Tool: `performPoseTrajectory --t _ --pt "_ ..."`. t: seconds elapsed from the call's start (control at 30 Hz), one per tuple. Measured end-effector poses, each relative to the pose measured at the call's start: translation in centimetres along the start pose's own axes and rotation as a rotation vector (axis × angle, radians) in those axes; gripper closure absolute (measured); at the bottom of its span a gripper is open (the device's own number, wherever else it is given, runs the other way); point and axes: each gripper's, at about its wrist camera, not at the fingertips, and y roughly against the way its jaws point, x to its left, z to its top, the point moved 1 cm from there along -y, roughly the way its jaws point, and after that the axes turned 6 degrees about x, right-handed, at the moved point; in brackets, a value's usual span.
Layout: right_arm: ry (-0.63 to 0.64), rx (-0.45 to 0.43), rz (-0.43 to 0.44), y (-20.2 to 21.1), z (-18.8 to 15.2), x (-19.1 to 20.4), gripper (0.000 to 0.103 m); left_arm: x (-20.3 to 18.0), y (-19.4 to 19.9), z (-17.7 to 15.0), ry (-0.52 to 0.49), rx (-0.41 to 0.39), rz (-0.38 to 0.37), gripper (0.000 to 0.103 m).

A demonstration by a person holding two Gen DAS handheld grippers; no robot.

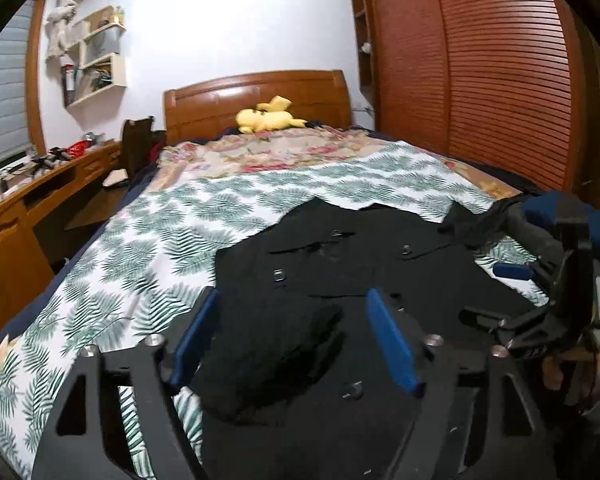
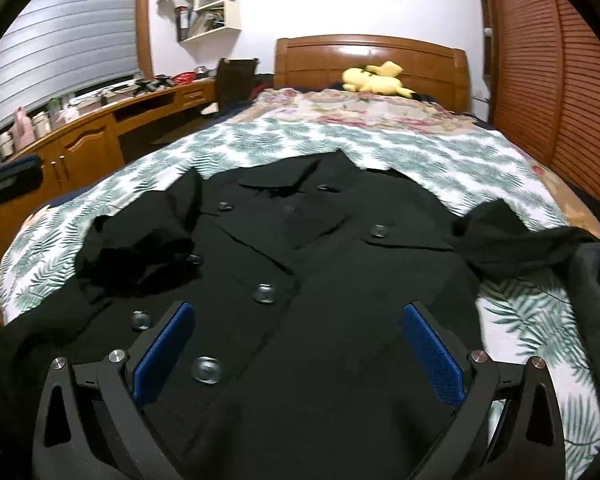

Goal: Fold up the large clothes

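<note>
Indoors, black coat (image 2: 320, 264) on fern-print bed (image 2: 440, 160); wooden wardrobe (image 1: 480, 80) alongside

A black coat (image 2: 320, 264) is lying on a green-and-white fern-print sheet (image 2: 440, 152); a yellow plush toy (image 2: 374, 78) is resting beyond.

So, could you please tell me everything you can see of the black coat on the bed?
The black coat is a double-breasted garment of matte, heavy-looking cloth with round dark buttons and a wide collar. It lies front-up and buttoned on the leaf-print bedspread, collar toward the headboard. One sleeve is folded in over the chest; the other trails outward. Neither open gripper grips it.
</note>
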Motion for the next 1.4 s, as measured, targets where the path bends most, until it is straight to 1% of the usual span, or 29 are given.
performPoseTrajectory --t 0.07,0.1,0.2,0.3,0.47,0.57,0.67,0.8,0.83,0.87,0.9,0.93,0.97,1.0,1.03,1.07,1.17,1.27,1.4 --pt "0.014 -0.005 0.038 -0.6 0.4 0.9 0.005 0.9 0.1 -1.1 0.011 -0.002 0.017 0.025" --pt "0.025 -0.005 0.057 -0.8 0.5 1.5 0.008 1.7 0.3 -1.9 0.025 0.002 0.022 0.025" --pt "0.056 0.002 0.099 -1.8 0.6 3.0 0.011 3.8 0.8 -3.1 0.082 0.007 0.004 0.025" --pt "0.088 0.013 0.140 -3.0 1.0 4.7 0.014 5.9 1.7 -3.6 0.133 -0.004 -0.007 0.025" --pt "0.171 0.032 0.200 -5.6 2.4 8.3 0.022 8.1 2.7 -4.4 0.144 -0.022 0.025 0.025" --pt "0.234 0.029 0.209 -7.1 3.4 11.2 0.023 9.2 2.8 -5.1 0.150 -0.012 0.037 0.025" --pt "0.260 0.033 0.230 -8.6 4.4 12.7 0.023 10.3 3.0 -5.8 0.151 -0.004 0.056 0.025" --pt "0.298 0.064 0.205 -10.7 4.7 14.1 0.024 11.5 2.9 -6.6 0.164 0.012 0.071 0.025" --pt "0.308 0.076 0.195 -11.5 4.7 14.5 0.027 11.8 2.8 -6.8 0.167 0.017 0.074 0.025" --pt "0.318 0.086 0.180 -11.8 4.9 14.8 0.039 11.9 2.8 -6.9 0.168 0.021 0.077 0.025" --pt "0.331 0.095 0.160 -12.4 4.8 14.7 0.058 12.0 2.7 -7.0 0.168 0.024 0.081 0.025" --pt "0.335 0.096 0.148 -12.7 4.9 14.6 0.071 12.2 2.8 -7.3 0.168 0.024 0.084 0.025" --pt "0.324 0.096 0.155 -12.9 5.2 14.7 0.086 12.3 2.9 -7.3 0.169 0.025 0.085 0.025" --pt "0.305 0.084 0.175 -12.7 5.3 14.2 0.094 12.3 2.8 -7.3 0.173 0.025 0.081 0.025" --pt "0.291 0.068 0.190 -12.3 5.4 13.7 0.098 12.4 2.8 -7.2 0.179 0.026 0.076 0.025" --pt "0.283 0.048 0.190 -12.0 5.5 13.7 0.098 12.4 2.8 -7.2 0.183 0.025 0.071 0.025" --pt "0.276 -0.018 0.144 -10.2 5.5 12.3 0.100 11.8 2.9 -6.9 0.180 0.012 0.051 0.025" --pt "0.216 -0.066 0.136 -7.7 5.4 9.7 0.102 10.5 2.7 -6.4 0.164 0.002 0.027 0.025" --pt "0.160 -0.097 0.076 -4.7 4.3 5.8 0.102 8.8 2.5 -5.9 0.141 -0.007 0.001 0.025"
